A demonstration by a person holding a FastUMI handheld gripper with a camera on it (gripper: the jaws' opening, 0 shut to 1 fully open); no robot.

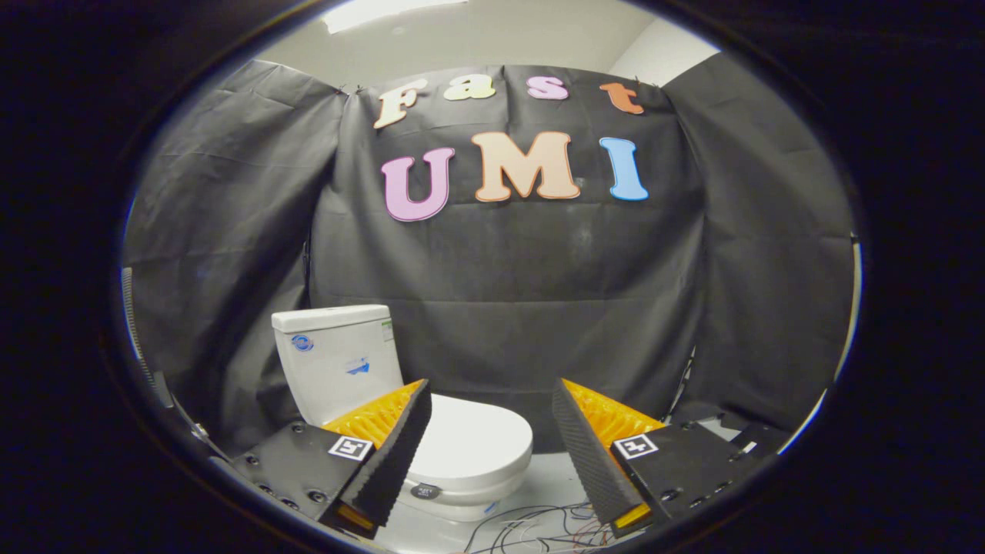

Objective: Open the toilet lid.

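A white toilet stands against the black cloth wall, its tank upright behind the bowl. The toilet lid lies flat and closed on the seat. My gripper hovers above and in front of the toilet, open, with nothing between its fingers. The left finger overlaps the lid's left part in the view; the right finger sits to the right of the bowl. The lid's front edge shows between the two fingers, some distance beyond them.
Loose thin wires lie on the pale floor in front of the toilet. Black cloth closes off the back and both sides of the booth, close behind the tank.
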